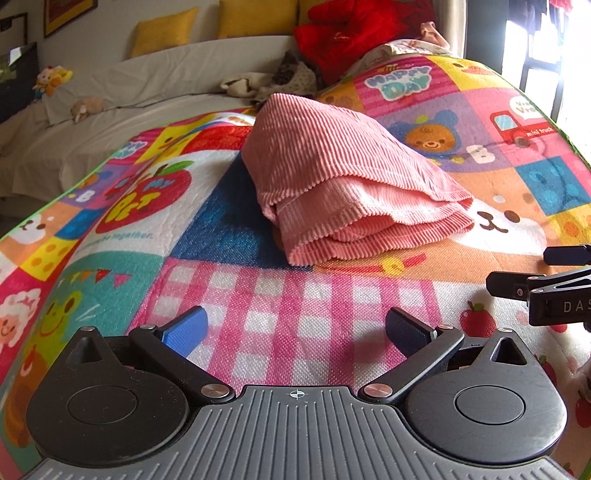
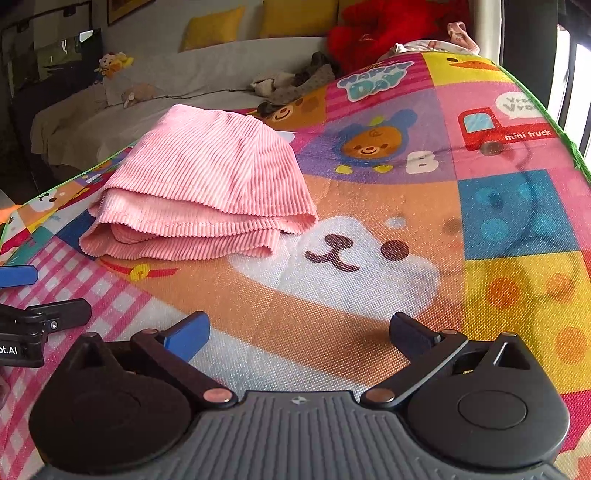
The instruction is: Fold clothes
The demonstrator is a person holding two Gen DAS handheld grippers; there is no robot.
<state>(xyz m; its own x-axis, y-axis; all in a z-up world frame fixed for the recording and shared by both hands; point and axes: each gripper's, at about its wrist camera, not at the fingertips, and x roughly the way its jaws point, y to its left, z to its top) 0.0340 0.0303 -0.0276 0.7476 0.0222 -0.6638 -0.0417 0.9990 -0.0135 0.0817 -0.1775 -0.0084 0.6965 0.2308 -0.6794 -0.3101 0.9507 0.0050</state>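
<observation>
Left gripper (image 1: 295,330) and right gripper (image 2: 299,334), both spread and holding nothing, hover over bare mat (image 2: 369,295); folded pink garment (image 1: 351,192) lies ahead, layered edges facing them.

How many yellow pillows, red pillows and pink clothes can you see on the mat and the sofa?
Yellow square cushions on the sofa: 2 (one, another)
Big red plush cushion: 1
Folded pink ribbed corduroy garment on the colourful cartoon play mat: 1
Total: 4
</observation>
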